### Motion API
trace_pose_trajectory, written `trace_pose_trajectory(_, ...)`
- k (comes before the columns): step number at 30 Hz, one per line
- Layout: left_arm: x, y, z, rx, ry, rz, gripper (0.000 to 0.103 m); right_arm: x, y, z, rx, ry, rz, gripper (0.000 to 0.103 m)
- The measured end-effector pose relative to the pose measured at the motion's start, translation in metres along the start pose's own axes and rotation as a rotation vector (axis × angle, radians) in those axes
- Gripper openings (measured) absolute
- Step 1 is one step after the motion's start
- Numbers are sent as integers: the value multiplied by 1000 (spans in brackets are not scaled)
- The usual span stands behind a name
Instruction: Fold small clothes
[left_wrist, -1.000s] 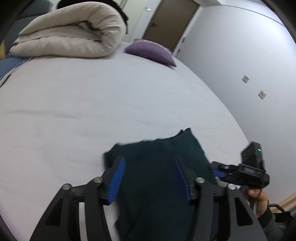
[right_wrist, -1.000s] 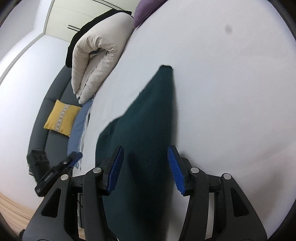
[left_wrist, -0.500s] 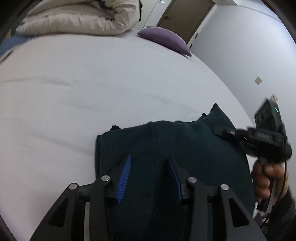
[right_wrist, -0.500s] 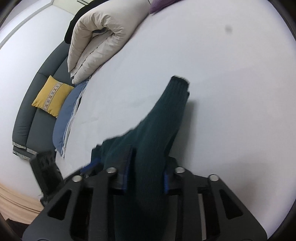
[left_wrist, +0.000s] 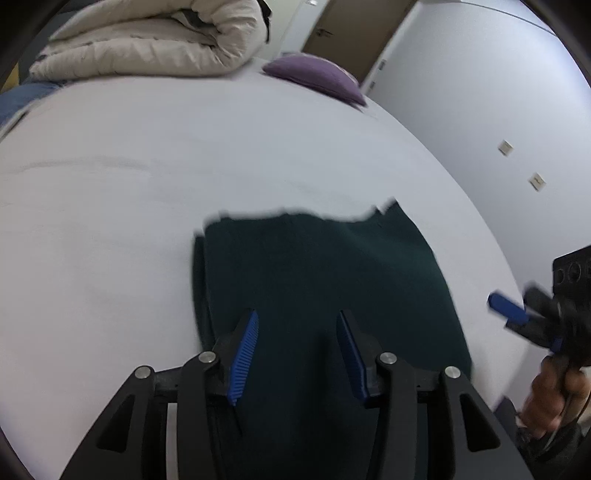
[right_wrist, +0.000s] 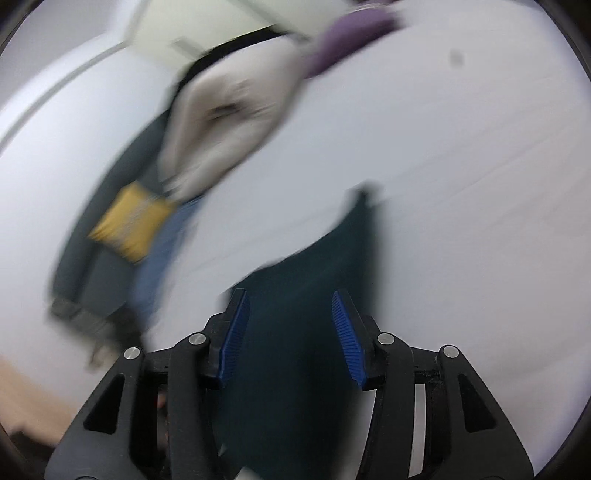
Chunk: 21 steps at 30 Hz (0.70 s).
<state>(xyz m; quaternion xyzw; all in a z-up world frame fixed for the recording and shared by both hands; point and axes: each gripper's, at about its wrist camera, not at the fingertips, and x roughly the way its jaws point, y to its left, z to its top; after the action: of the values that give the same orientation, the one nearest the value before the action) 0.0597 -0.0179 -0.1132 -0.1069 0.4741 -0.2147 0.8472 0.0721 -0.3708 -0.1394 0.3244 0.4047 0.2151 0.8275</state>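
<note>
A dark green knitted garment (left_wrist: 317, 280) lies folded flat on the white bed (left_wrist: 147, 184). My left gripper (left_wrist: 297, 356) is open above the garment's near edge, its blue pads apart and holding nothing. My right gripper (right_wrist: 290, 339) is open too, over the garment (right_wrist: 306, 295) from the other side; that view is blurred by motion. The right gripper also shows at the right edge of the left wrist view (left_wrist: 517, 317), off the cloth, held by a hand.
A rolled cream duvet (left_wrist: 155, 40) and a purple pillow (left_wrist: 317, 79) lie at the bed's far end. A grey sofa with a yellow cushion (right_wrist: 129, 225) stands beside the bed. The wall (left_wrist: 498, 110) is close on the right.
Both grippers have opened and let go of the garment. The right gripper has pulled back off the cloth to the right. The garment now lies flatter with a straighter far edge.
</note>
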Motion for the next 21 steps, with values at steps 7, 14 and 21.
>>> trace_pose_trajectory(7, -4, -4, -36, 92, 25, 23, 45, 37, 4, -87, -10, 247, 99, 44)
trace_pose_trajectory(14, -9, 7, -47, 140, 14, 20, 45, 8, -31, -120, 86, 209, 134, 44)
trace_pose_trajectory(21, -39, 15, -67, 121, 14, 53, 52, -43, -35, -123, 73, 145, 34, 46)
